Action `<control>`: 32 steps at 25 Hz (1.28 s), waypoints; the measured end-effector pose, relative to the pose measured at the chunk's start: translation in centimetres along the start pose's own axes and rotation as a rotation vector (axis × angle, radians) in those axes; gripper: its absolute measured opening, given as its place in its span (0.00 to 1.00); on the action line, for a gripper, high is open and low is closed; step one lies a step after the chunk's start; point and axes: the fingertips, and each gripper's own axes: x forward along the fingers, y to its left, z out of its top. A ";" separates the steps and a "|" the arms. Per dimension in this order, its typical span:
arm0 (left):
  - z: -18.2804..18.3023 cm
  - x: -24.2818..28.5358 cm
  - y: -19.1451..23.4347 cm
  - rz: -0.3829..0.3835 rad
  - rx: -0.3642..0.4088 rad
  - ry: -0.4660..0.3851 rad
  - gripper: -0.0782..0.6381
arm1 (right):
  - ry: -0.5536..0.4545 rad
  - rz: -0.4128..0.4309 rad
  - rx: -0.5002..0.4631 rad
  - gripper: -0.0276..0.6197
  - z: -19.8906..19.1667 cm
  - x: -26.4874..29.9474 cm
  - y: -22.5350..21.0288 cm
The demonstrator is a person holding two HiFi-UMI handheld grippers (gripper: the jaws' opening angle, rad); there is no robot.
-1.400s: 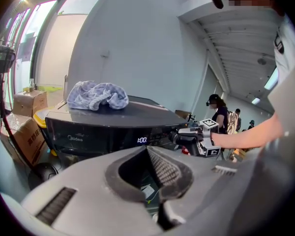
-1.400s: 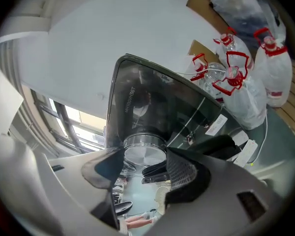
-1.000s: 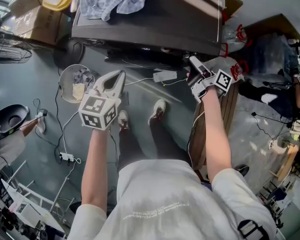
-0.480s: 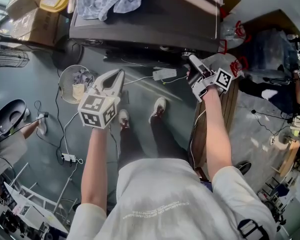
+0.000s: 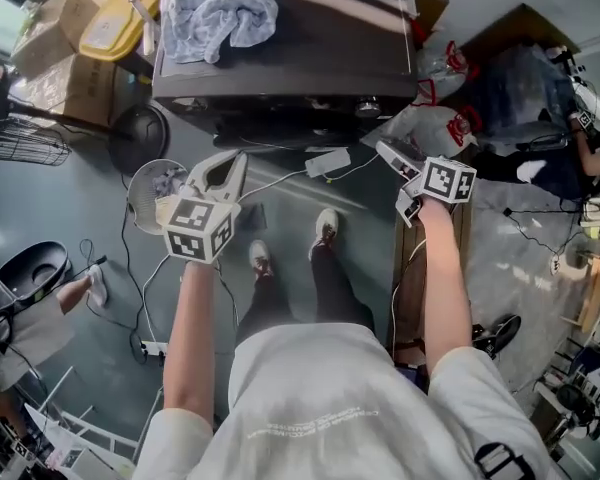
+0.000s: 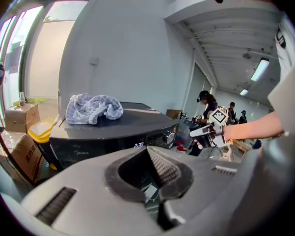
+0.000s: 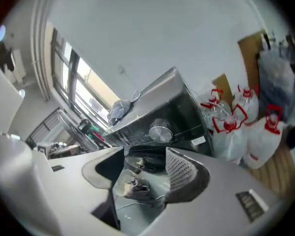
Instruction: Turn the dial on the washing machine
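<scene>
The way from the right gripper point(image 5: 386, 152) to the dial point(image 7: 161, 130) on the washing machine point(image 5: 320, 48) front is open air, and the gripper's jaws stand apart with nothing between them. Just right of the dial, plastic bags with red handles point(image 7: 233, 132) crowd the machine's side. A crumpled cloth point(image 5: 225, 8) covers the lid's left part. A white adapter point(image 5: 328, 161) with its cable lies on the floor point(image 5: 80, 198) below the front.

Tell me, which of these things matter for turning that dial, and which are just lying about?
For the job: washing machine, dial, right tongs.
Lying about: cloth, boxes, bags.
</scene>
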 end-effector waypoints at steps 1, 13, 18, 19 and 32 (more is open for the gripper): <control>0.3 -0.5 0.1 -0.006 0.007 -0.009 0.13 | -0.014 -0.036 -0.063 0.45 0.4 -0.8 0.9; 8.5 -8.1 1.3 -0.035 0.230 -0.203 0.13 | -0.278 -0.430 -0.626 0.07 5.9 -10.2 17.2; 14.2 -11.9 1.0 -0.044 0.357 -0.339 0.13 | -0.421 -0.433 -0.765 0.07 8.2 -12.8 25.3; 14.6 -13.0 0.8 -0.043 0.374 -0.360 0.13 | -0.433 -0.429 -0.789 0.07 7.8 -13.1 26.7; 19.0 -23.4 -2.8 -0.069 0.488 -0.535 0.13 | -0.525 -0.394 -0.964 0.07 6.4 -17.0 39.2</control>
